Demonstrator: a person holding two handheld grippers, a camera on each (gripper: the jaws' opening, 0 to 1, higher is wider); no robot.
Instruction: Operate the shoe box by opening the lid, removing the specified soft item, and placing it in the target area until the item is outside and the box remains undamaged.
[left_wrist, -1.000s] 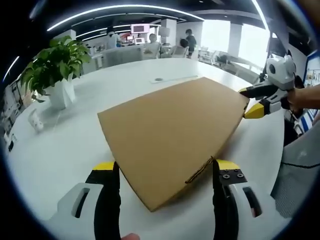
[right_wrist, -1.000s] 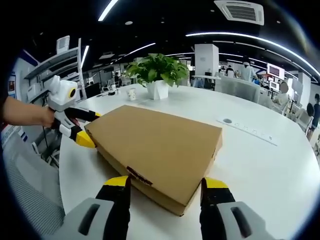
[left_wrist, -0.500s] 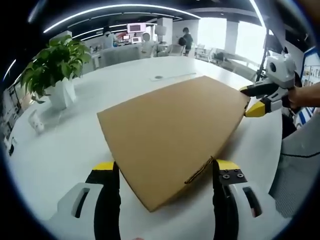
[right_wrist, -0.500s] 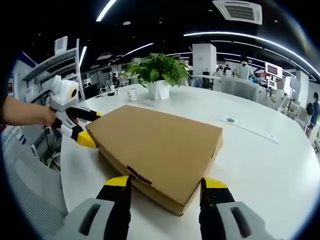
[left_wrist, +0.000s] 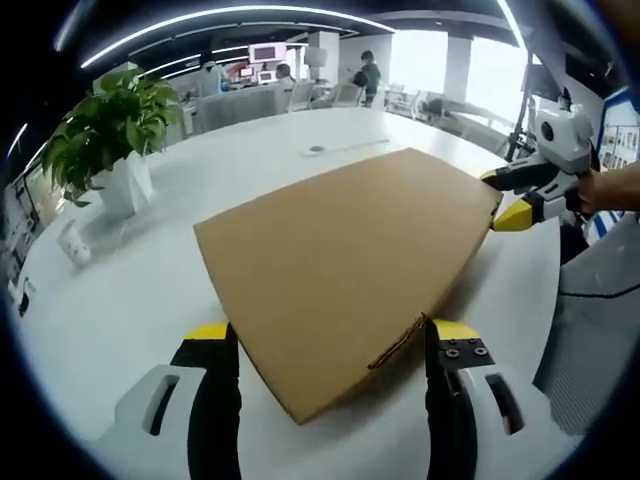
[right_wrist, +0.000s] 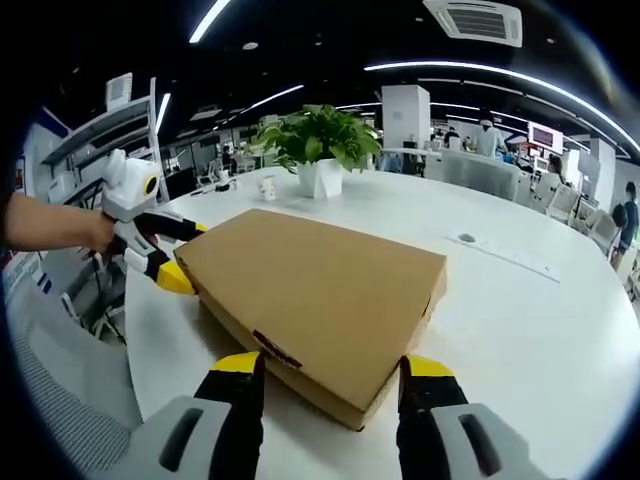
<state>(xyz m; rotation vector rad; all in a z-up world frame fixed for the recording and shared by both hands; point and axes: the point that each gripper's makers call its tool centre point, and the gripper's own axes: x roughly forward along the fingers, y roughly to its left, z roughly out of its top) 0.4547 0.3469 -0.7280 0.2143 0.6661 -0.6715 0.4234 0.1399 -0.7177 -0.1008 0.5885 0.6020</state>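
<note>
A closed brown cardboard shoe box (left_wrist: 340, 260) lies flat on the round white table (left_wrist: 120, 300), lid down. My left gripper (left_wrist: 332, 335) is open, its yellow-tipped jaws straddling the box's near corner. In the right gripper view the same box (right_wrist: 320, 290) fills the middle, and my right gripper (right_wrist: 332, 365) is open, its jaws either side of the corner nearest it. The right gripper (left_wrist: 520, 195) shows at the box's far right corner in the left gripper view, held by a hand. The left gripper (right_wrist: 150, 250) shows at the box's left corner in the right gripper view. The soft item is hidden inside.
A potted plant (left_wrist: 110, 140) in a white pot and a small white cup (left_wrist: 72, 243) stand on the table's far side. A flush cable strip (right_wrist: 505, 258) runs across the tabletop. A grey chair back (right_wrist: 60, 380) is close to the table edge. People sit at desks far behind.
</note>
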